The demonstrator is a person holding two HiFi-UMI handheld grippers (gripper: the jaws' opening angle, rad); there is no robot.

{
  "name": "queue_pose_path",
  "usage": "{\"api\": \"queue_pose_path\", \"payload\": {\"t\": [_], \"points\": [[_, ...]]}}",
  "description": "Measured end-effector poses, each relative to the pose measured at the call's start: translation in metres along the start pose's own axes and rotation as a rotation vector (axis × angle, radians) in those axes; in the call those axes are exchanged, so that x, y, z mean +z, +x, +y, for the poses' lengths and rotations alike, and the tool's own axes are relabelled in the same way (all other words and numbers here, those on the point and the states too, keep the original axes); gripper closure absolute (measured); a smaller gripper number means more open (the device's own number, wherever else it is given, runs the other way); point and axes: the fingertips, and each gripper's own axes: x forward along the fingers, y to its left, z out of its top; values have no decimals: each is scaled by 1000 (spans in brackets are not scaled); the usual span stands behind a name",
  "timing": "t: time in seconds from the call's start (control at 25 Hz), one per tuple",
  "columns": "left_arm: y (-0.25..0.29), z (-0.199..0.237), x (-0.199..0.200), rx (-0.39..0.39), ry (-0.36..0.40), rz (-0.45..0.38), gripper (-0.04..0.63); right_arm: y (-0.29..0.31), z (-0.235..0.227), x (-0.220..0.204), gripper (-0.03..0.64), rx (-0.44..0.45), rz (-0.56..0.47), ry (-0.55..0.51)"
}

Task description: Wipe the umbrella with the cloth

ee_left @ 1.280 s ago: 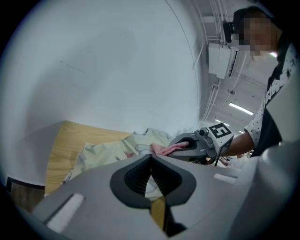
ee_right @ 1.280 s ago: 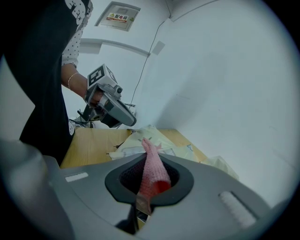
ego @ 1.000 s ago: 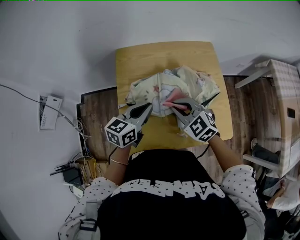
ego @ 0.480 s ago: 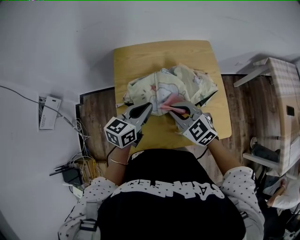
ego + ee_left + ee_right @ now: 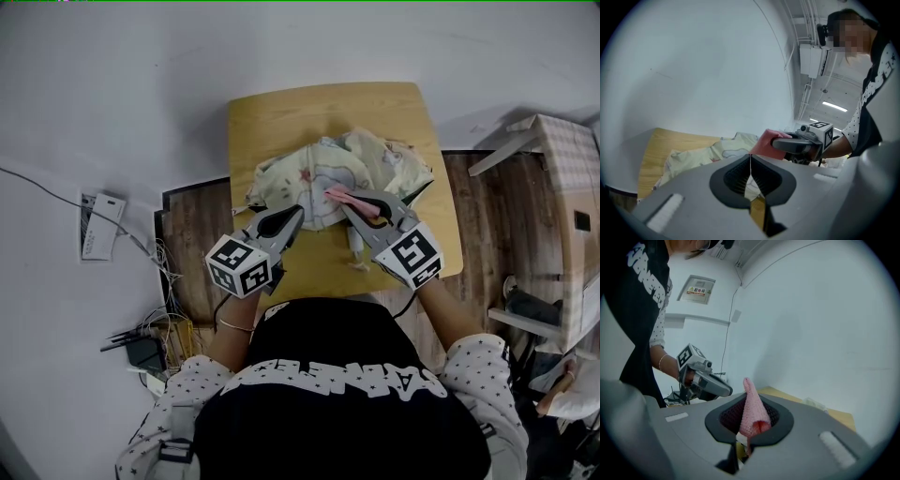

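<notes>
A crumpled pale yellow printed umbrella [image 5: 342, 169] lies across the middle of the wooden table [image 5: 281, 117]; it also shows in the left gripper view [image 5: 701, 157]. My left gripper [image 5: 296, 214] is at the umbrella's near left edge, jaws shut [image 5: 750, 161], with pale fabric showing in the slot behind the tips. My right gripper [image 5: 339, 196] hangs just above the umbrella's near side, shut on a folded pink cloth [image 5: 351, 199]. The cloth [image 5: 752, 411] sticks up between its jaws [image 5: 749, 430] and shows from the side in the left gripper view [image 5: 765, 143].
A small pale object [image 5: 356, 248] lies on the table near its front edge. On the floor to the left are a white device [image 5: 98, 225] and a tangle of cables [image 5: 155, 333]. A cardboard box [image 5: 562, 178] and shelves stand to the right.
My right gripper has lifted off the umbrella with the pink cloth and rolled. The left gripper has stayed put.
</notes>
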Motion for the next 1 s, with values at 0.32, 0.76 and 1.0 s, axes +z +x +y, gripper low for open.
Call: {"api": "queue_pose_path", "payload": {"t": [0.32, 0.76, 1.0], "points": [[0, -8, 5, -5, 19, -1, 592, -14, -19, 8, 584, -52, -78, 129], [2, -11, 9, -5, 26, 1, 592, -21, -27, 9, 586, -82, -110, 166], [1, -10, 11, 1, 29, 0, 592, -21, -27, 10, 586, -78, -113, 169]]}}
